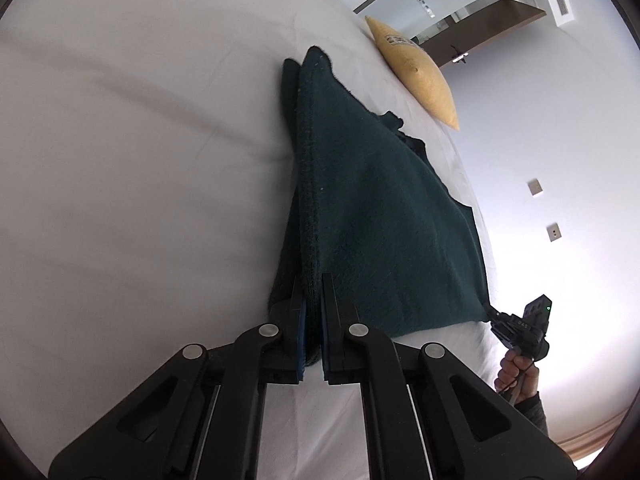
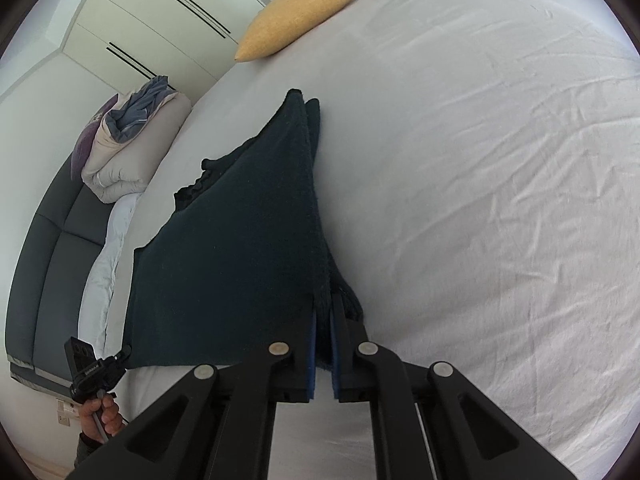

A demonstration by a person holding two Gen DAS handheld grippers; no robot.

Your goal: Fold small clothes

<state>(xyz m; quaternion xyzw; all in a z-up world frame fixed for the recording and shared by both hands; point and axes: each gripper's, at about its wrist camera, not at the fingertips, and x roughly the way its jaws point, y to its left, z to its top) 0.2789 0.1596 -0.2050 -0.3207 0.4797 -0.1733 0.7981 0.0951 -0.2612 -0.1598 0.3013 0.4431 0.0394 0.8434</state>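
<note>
Left gripper (image 1: 314,300): jaws clamped on one near corner of the dark green garment (image 1: 384,208); the thick hem runs straight ahead from between the blue pads.
Right gripper (image 2: 324,316): jaws clamped on the other near corner of the same garment; its folded edge rises ahead of the pads to a far point.
Dark green garment: stretched between the two grippers, near edge taut; the far part lies on the white bed sheet (image 1: 140,140), ahead of both pairs of jaws.
Person's hands: the right hand (image 1: 516,372) holds the right gripper's handle at the right of the left jaws; the left hand (image 2: 102,416) appears at the left of the right jaws.
Yellow pillow (image 2: 304,12): on the bed, well beyond the garment's far tip.
Folded duvet (image 2: 132,148): by the dark headboard (image 2: 44,280), far left of the right jaws.
</note>
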